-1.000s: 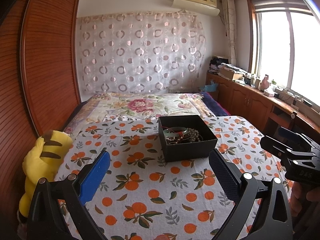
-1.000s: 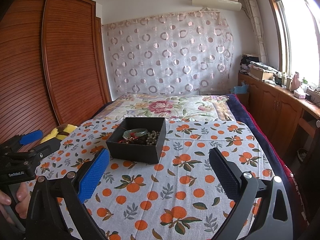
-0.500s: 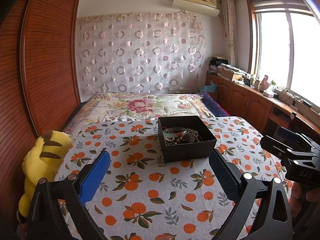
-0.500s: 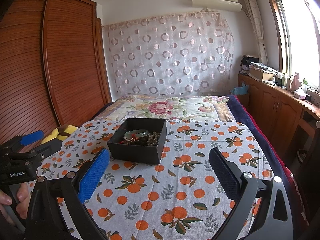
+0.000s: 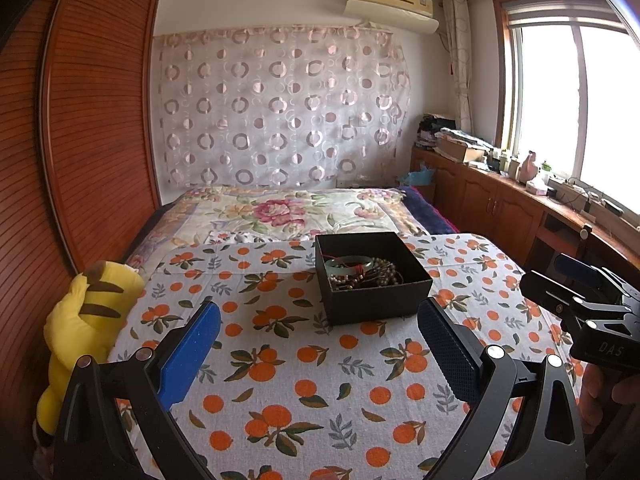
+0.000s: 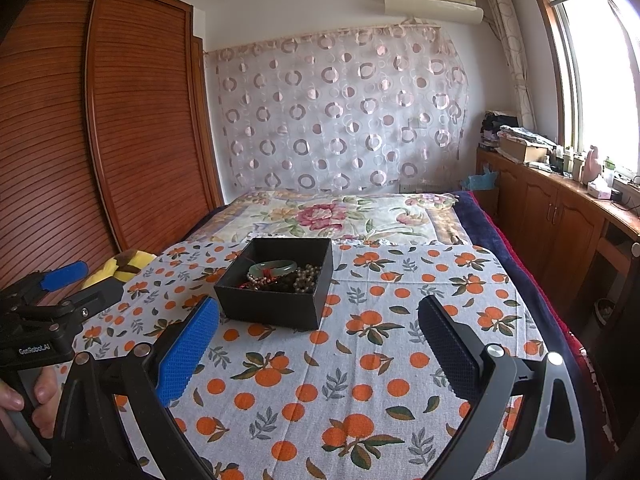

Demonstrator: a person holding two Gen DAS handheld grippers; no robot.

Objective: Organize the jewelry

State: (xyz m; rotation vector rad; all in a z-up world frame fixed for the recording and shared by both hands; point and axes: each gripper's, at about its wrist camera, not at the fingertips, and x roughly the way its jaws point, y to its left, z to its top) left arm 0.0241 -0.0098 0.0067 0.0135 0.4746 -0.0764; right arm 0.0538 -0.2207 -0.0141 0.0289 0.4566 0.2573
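A: Where is the jewelry (image 5: 362,274) found?

B: It is heaped in an open black box (image 5: 376,304) set on the orange-print cloth (image 5: 300,368), ahead of both grippers. A pale green bangle (image 6: 273,267) is laid on top, with dark bead strands (image 6: 298,282) bunched beside it and a bit of red cord (image 6: 270,276) threaded through. No piece is seen on the cloth outside the box.

A: How is the left gripper (image 5: 318,340) held?

B: Its jaws are spread wide and nothing is gripped. The box is seen beyond the fingertips and toward the black finger's side, well clear of the pads.

A: And the right gripper (image 6: 318,338)?

B: It is likewise spread wide with nothing between the fingers. The box is placed ahead and toward its blue finger (image 6: 188,350). The two tools are held side by side, facing the box from the near edge of the bed, probably so that either one can be brought down into it.

A: Can the stage of the work be judged?

B: Not firmly. A tangled heap in one box is consistent with pieces waiting to be sorted, and equally with pieces gathered in. A yellow plush toy (image 5: 86,320) is left at the left gripper's outer side, against the wardrobe (image 5: 96,128), clear of the working area.
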